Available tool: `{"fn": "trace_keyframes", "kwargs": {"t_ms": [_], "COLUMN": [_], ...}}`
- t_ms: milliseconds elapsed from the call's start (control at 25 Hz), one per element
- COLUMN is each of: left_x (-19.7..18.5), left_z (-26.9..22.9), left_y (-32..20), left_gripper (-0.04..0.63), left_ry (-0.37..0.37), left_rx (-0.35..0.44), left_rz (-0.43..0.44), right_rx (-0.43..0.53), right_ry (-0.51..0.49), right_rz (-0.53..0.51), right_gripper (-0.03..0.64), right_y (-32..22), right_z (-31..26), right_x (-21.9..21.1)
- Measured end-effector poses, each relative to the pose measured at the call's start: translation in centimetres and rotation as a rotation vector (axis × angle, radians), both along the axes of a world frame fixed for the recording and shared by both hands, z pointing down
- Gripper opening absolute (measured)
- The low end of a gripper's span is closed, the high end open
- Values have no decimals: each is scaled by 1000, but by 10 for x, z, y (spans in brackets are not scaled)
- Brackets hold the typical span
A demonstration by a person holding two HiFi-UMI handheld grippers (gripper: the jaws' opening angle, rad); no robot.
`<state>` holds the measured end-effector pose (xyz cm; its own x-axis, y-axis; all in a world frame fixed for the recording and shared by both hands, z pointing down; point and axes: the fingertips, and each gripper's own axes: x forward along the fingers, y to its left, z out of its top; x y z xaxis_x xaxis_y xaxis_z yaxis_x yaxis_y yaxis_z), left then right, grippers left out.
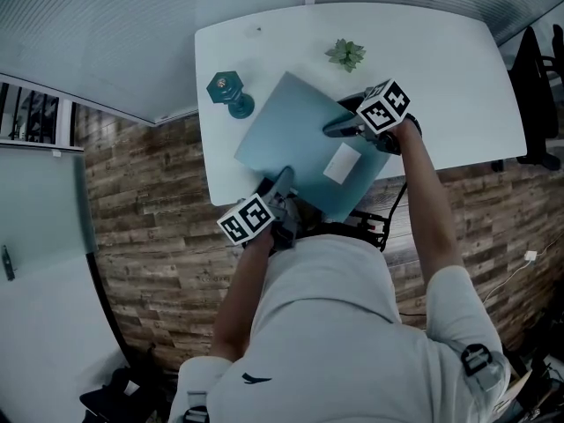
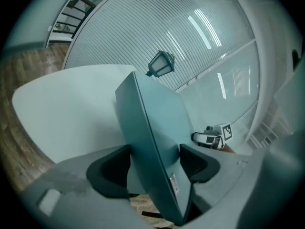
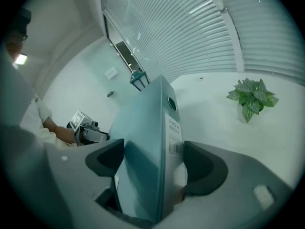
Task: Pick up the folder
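Folder (image 1: 295, 139) clamped from two sides: left claw (image 1: 284, 181) gripping its near edge, right claw (image 1: 337, 129) gripping its spine end. Potted plant (image 1: 345, 54) on bench (image 1: 441, 77) beyond right claw.

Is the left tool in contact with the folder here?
Touching. The left gripper view shows the folder clamped in the left tool, a jaw pressed against each cover with no gap.

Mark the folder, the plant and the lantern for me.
folder (image 1: 291, 135), head view, middle of its cover.
plant (image 3: 251, 99), right gripper view, its leaves.
lantern (image 2: 161, 64), left gripper view, its body.
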<state>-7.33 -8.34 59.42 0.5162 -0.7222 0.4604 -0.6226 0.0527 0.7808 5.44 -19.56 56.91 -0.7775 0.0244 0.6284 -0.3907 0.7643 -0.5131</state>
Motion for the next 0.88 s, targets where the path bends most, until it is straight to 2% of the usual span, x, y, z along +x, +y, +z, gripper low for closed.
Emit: {"fn": "trace_keyframes", "kwargs": {"t_ms": [360,680,880], "left_x": [-30,-40,-45], "left_z": [-49,-116,-144], "left_y": [-28,-47,-53], "left_gripper": [327,327,327], "left_ry": [-80,-164,-186], "left_rx": [218,529,672], "left_rz": [-85,-75,-64], "right_rx": [229,442,579], "right_ry": [-203,-423,-540], "right_rz": [128,252,331], "right_gripper": [397,399,397], "right_y": [-4,-3,4], "right_z": [-49,-97,-110], "right_x": [-6,1,4]}}
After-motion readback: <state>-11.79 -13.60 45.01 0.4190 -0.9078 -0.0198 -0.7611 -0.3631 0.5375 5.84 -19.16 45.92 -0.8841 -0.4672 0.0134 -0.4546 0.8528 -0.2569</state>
